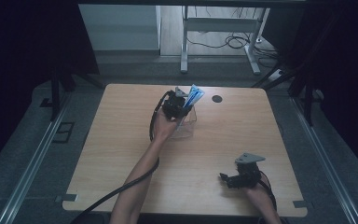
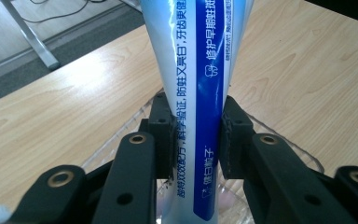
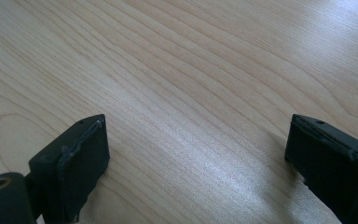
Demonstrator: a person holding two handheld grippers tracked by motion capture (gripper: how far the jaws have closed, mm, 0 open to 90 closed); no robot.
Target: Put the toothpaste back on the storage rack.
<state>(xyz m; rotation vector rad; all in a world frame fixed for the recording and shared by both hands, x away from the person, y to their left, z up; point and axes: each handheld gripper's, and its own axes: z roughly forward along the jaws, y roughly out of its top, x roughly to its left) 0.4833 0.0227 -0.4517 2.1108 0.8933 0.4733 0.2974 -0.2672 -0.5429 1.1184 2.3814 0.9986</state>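
Observation:
A white and blue toothpaste tube (image 1: 195, 96) (image 2: 196, 93) stands upright over a clear plastic container (image 1: 187, 127) (image 2: 286, 142) at the far middle of the wooden table (image 1: 116, 140). My left gripper (image 1: 182, 107) (image 2: 196, 140) is shut on the tube, a black pad pressing on each side of its lower half. The tube's bottom end reaches down inside the container. Near the table's front right, my right gripper (image 1: 223, 178) (image 3: 196, 154) rests low over bare wood, its jaws wide open with nothing between them.
A small black round mark (image 1: 217, 99) lies on the table just right of the container. Beyond the far edge stand metal desk legs (image 1: 184, 46) and loose cables (image 1: 235, 42) on the floor. Dark curtains flank both sides.

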